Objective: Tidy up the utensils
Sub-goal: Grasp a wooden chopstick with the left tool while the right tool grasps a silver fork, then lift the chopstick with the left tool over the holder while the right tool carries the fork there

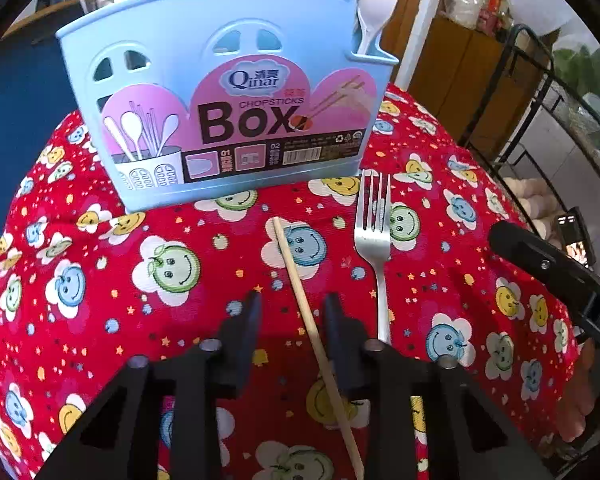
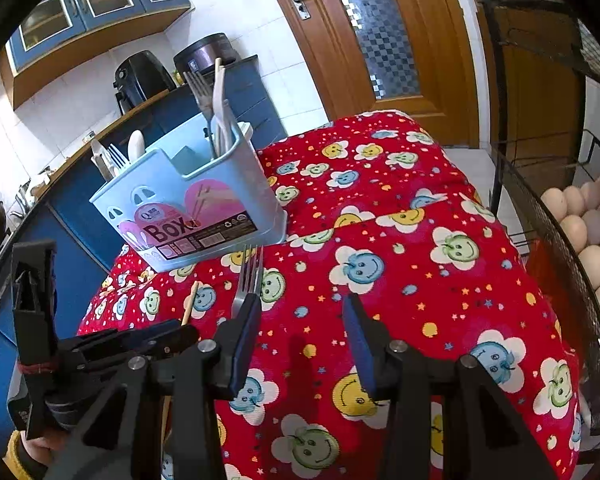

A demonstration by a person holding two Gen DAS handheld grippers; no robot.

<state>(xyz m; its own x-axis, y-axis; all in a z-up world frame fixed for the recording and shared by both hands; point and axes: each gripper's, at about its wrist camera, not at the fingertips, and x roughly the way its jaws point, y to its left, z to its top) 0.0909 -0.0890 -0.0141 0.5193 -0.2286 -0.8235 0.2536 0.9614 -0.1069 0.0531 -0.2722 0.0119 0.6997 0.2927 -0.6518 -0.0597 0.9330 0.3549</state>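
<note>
The left claw is held low and level, its two black fingers spread apart with a clear gap between the tips, nothing clamped between them. The right claw is likewise spread, its blue-padded fingers well apart and holding nothing. In the right wrist view the left claw's body sits just beside the right one, on its left, with the person's hand in a yellow cuff gripping its handle.
</note>
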